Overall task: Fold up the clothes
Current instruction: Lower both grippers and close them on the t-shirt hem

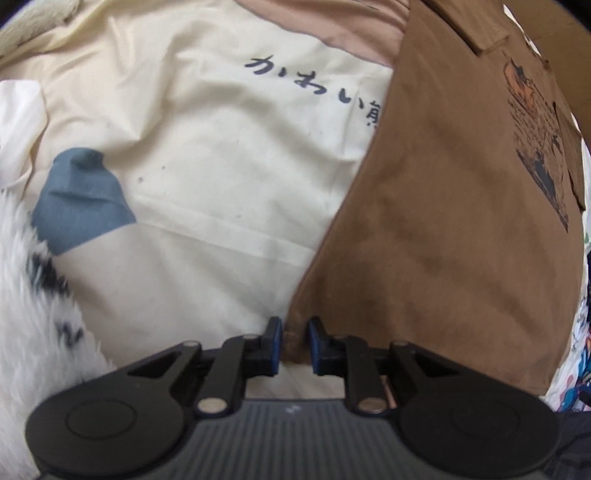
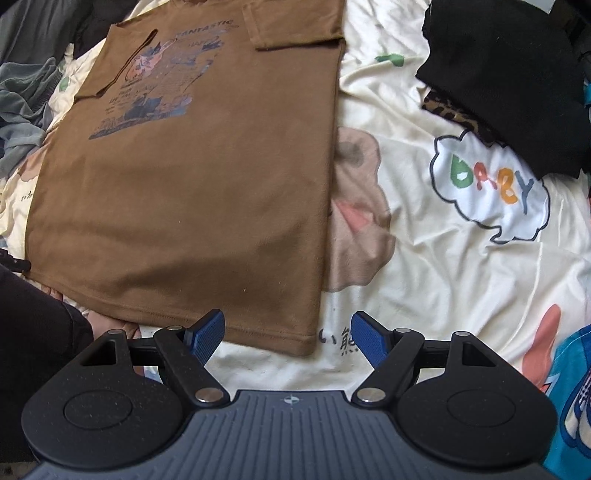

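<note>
Cream bedsheet point(image 2: 424, 258) bears brown T-shirt point(image 2: 192, 206); black clothes point(image 2: 506, 77) lie nearby.

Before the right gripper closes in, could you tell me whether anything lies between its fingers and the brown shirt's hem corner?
Nothing visible does: the right gripper is open just before the brown printed cotton T-shirt, with only cream cartoon bedsheet beneath.

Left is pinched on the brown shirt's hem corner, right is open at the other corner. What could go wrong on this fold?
1. The left gripper holds only a thin bunch of the brown T-shirt at its corner; a quick lift could pull it free.
2. The right gripper is open and straddles the hem corner right over the printed bedsheet; closing low may pinch the sheet too.
3. The folded-in sleeve lies loose and may flop open when the hem comes up.
</note>
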A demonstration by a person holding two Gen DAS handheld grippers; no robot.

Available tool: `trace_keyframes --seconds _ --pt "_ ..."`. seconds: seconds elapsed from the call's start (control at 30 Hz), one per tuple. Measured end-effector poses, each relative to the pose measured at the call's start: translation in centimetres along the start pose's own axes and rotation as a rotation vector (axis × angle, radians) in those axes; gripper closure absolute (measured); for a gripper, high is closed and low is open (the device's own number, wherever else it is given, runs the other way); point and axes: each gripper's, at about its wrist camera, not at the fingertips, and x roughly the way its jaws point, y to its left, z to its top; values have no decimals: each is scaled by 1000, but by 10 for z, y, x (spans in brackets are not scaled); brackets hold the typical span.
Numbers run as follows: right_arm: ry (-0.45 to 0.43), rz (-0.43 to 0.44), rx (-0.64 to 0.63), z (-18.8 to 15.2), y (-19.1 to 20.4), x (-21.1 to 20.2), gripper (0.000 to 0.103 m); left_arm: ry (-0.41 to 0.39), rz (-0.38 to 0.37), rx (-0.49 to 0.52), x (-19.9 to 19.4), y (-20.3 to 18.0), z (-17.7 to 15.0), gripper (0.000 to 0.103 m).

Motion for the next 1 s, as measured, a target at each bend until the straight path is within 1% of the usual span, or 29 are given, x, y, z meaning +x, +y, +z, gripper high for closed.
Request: trace_keyframes --seconds 0.13,0.17,0.23,0.37,0.47,0.53,0.63,0.67,0.73,0.8,0.87,0.93,1.0 --pt "-27 8 43 -5 -7 1 22 -4 -9 -10 0 2 0 86" --pt "-34 10 54 -6 -8 1 22 -3 -11 -15 -1 3 0 88" --pt "-48 15 76 -8 -12 2 22 -5 6 -10 -3 2 -2 93" --pt "-75 23 119 -13 -19 3 22 -27 30 32 -9 -7 -6 95" --pt "-85 37 135 -17 -21 7 23 -23 30 31 -10 -6 -6 95" --pt "-81 54 128 -19 -20 13 27 -14 32 38 -12 -7 -3 95" --pt "-79 82 135 -22 -20 24 39 -7 48 73 -15 -13 1 95" --pt "-79 93 143 -23 -20 28 41 -3 52 84 -16 -15 2 95" --pt "-75 102 147 -25 -19 37 48 3 61 102 -17 -18 3 95" --pt "-67 106 151 -25 -20 48 53 5 67 108 -17 -19 2 95" --pt "-63 110 174 -25 -24 56 54 -3 71 109 -20 -19 2 95" --pt "-69 125 223 -26 -32 61 54 -14 76 111 -23 -19 0 96" --pt "-70 127 247 -27 -37 66 54 -33 92 118 -27 -20 0 98"
